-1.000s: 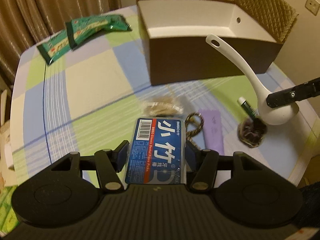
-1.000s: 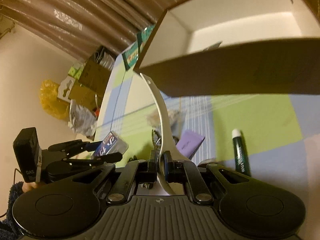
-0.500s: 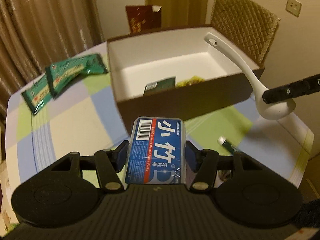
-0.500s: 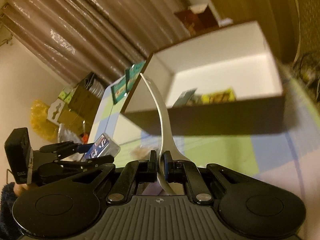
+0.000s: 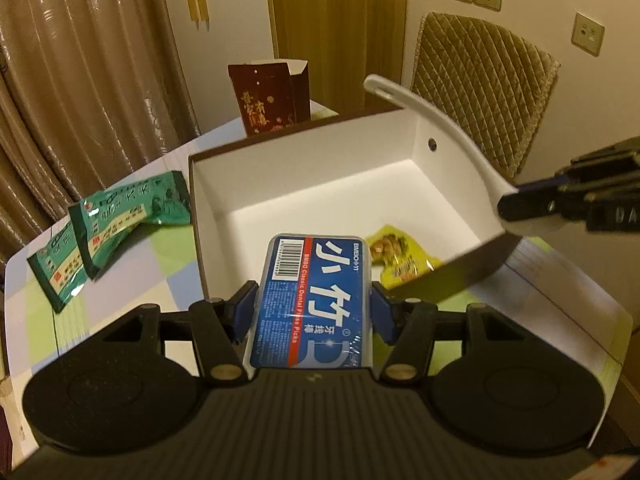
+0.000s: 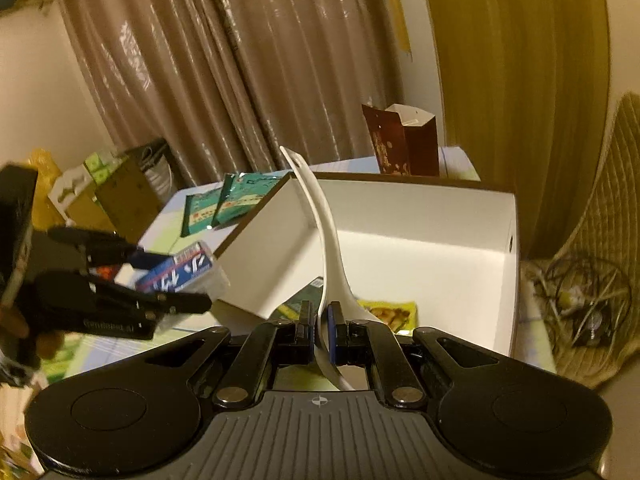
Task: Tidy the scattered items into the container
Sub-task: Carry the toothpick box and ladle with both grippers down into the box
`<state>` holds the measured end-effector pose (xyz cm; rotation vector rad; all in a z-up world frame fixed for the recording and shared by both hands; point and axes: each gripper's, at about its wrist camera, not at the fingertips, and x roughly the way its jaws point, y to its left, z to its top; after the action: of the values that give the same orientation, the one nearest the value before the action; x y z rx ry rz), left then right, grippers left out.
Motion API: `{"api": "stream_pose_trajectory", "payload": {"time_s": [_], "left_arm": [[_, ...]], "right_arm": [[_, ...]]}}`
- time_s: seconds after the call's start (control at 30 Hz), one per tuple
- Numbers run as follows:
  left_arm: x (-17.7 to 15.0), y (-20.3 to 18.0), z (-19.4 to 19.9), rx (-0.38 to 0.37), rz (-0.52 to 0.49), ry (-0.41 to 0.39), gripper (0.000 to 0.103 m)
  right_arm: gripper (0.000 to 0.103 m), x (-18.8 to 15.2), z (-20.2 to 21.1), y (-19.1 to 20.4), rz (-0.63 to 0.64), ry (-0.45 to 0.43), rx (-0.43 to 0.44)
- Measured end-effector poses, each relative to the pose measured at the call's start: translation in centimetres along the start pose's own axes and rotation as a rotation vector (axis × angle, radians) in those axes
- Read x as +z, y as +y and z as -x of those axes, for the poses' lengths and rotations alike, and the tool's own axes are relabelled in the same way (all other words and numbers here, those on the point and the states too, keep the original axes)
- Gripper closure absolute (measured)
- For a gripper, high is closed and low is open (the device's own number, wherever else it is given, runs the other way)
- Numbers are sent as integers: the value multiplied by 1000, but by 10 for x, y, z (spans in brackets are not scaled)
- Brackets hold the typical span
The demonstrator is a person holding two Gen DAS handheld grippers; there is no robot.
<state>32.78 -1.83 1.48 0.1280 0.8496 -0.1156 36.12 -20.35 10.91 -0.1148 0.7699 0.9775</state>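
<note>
Carrying a clamped floss-pick box [image 5: 316, 300] and pinched white spoon [image 6: 320, 236] over the open container [image 5: 304, 168], nearing release inside.

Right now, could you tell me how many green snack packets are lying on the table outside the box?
2. One green packet lies near the table's left edge; the other overlaps it, closer to the box. More could be hidden behind the box.

Blue floss-pick box [image 5: 314, 300] and white spoon [image 6: 326, 248] over brown container [image 5: 304, 188].
</note>
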Motion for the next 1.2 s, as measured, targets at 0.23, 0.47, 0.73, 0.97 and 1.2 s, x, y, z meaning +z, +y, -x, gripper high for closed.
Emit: {"api": "stream_pose_trajectory", "payload": {"time_s": [0.23, 0.47, 0.73, 0.97, 1.2], "left_arm": [[26, 6, -32, 7, 8, 33, 49], [45, 10, -68, 14, 4, 69, 49], [60, 10, -104, 30, -18, 104, 49], [70, 11, -134, 24, -22, 136, 49], [81, 19, -174, 17, 7, 192, 49]], "right_arm": [[100, 11, -28, -15, 42, 28, -29], [100, 22, -55, -34, 56, 73, -32], [100, 33, -84, -52, 91, 113, -24], [100, 41, -108, -65, 111, 157, -1], [100, 47, -142, -80, 184, 235, -17]]}}
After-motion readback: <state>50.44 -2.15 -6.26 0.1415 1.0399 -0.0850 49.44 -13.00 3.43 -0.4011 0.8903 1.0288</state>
